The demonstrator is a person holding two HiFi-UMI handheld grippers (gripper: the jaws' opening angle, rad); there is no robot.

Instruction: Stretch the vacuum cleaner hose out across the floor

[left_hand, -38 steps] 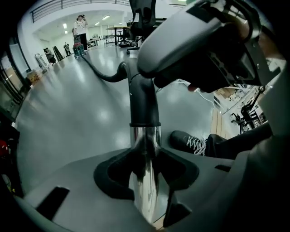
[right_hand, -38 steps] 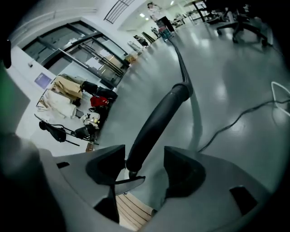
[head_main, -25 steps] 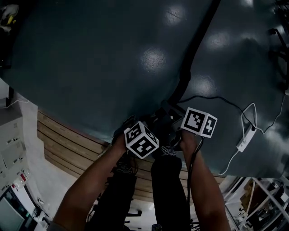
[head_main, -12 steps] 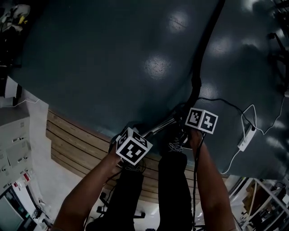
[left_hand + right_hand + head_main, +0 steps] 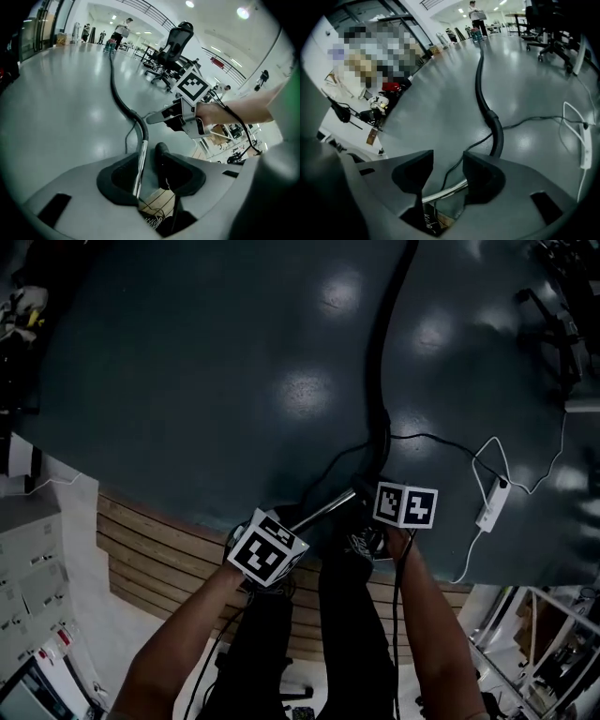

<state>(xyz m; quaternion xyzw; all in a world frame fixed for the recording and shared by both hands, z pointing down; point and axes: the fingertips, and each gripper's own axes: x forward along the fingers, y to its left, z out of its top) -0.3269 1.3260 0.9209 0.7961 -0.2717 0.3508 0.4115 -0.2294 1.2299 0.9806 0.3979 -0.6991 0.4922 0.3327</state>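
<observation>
The grey floor [image 5: 187,381] filled the head view. The black vacuum hose [image 5: 379,362] lay on it, its long axis running from just ahead of the grippers away toward 12 o'clock, already fairly straight. Its near end joined a chrome tube [image 5: 323,510] that slanted back toward 7 o'clock to the left gripper [image 5: 145,157]. That gripper's jaws stood part open, with the tube running lengthwise between them against one jaw and a gap showing to the other. The right gripper [image 5: 447,159], nearer the hose cuff, was released too, and the tube crossed sideways under its spread jaws, unpinched. Any further stretch would probably mean pulling toward 6 o'clock.
</observation>
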